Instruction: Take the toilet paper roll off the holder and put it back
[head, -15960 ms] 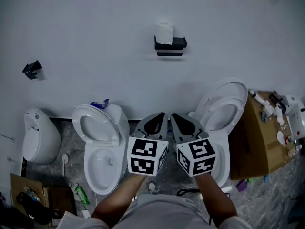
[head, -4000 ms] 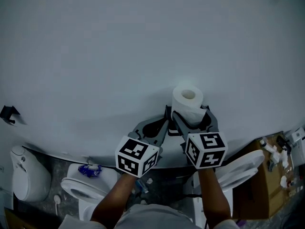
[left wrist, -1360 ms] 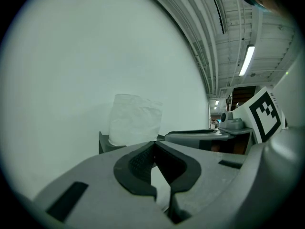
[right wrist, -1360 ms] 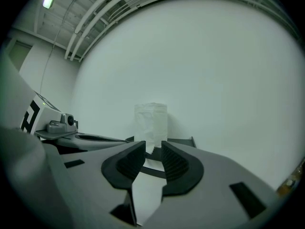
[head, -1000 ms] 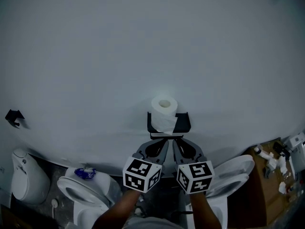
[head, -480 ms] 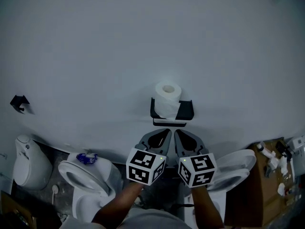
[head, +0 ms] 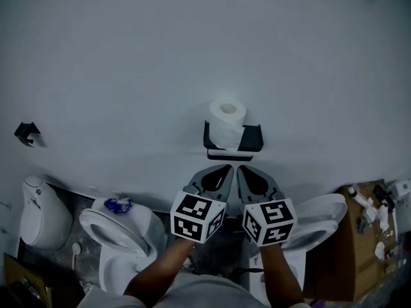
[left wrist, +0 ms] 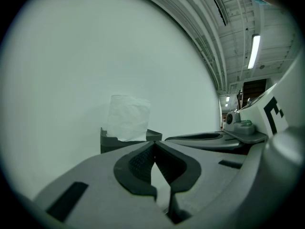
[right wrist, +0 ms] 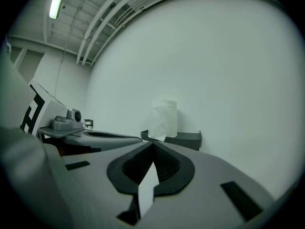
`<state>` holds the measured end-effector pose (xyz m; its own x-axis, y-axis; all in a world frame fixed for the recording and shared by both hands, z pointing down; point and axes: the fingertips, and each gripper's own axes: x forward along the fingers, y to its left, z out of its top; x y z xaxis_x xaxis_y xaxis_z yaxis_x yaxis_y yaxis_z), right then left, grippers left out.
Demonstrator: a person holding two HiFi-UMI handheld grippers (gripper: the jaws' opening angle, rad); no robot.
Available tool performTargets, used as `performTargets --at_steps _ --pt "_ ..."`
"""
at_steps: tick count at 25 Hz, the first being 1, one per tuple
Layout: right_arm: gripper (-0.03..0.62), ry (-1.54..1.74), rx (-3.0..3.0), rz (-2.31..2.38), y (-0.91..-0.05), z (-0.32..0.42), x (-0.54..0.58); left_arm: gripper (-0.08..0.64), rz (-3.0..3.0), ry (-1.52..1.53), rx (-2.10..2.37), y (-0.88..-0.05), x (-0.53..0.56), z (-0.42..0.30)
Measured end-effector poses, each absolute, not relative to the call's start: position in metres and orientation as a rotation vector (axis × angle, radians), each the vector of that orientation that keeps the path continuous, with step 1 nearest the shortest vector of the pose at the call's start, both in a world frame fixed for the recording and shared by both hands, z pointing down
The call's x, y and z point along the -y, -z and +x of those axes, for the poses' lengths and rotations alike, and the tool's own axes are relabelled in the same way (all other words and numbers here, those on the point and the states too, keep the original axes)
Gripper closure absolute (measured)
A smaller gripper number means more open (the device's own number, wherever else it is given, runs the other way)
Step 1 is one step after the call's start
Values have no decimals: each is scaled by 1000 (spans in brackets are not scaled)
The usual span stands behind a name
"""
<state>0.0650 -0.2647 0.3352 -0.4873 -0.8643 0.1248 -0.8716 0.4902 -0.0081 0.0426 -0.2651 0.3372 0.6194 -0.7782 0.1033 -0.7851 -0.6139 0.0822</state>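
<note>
A white toilet paper roll [head: 226, 123] stands upright on the left part of a black wall-mounted holder [head: 249, 140]. My left gripper [head: 226, 167] and right gripper [head: 240, 167] hang side by side just below the holder, both shut and empty, tips apart from the roll. In the left gripper view the roll [left wrist: 127, 118] sits on the holder [left wrist: 110, 140] beyond my shut left gripper [left wrist: 153, 144]. In the right gripper view the roll [right wrist: 165, 119] and holder [right wrist: 185, 140] lie past my shut right gripper [right wrist: 152, 145].
Two white toilets stand below with lids raised, one at the left [head: 119, 239] and one at the right [head: 318, 222]. A white urinal [head: 36, 212] is at far left, with a small black wall bracket [head: 26, 132] above it. A cardboard box [head: 359, 236] with bottles is at the right.
Both grippers have drawn back down from the holder, staying together. The roll stays on the holder. The view has shifted slightly, so the holder sits higher in frame.
</note>
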Motion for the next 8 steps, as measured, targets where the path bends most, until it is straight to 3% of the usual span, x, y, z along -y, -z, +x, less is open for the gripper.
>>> performTargets --at_steps 8 --pt "589 -117 2622 1528 -337 60 266 557 2713 -86 1314 -339 268 37"
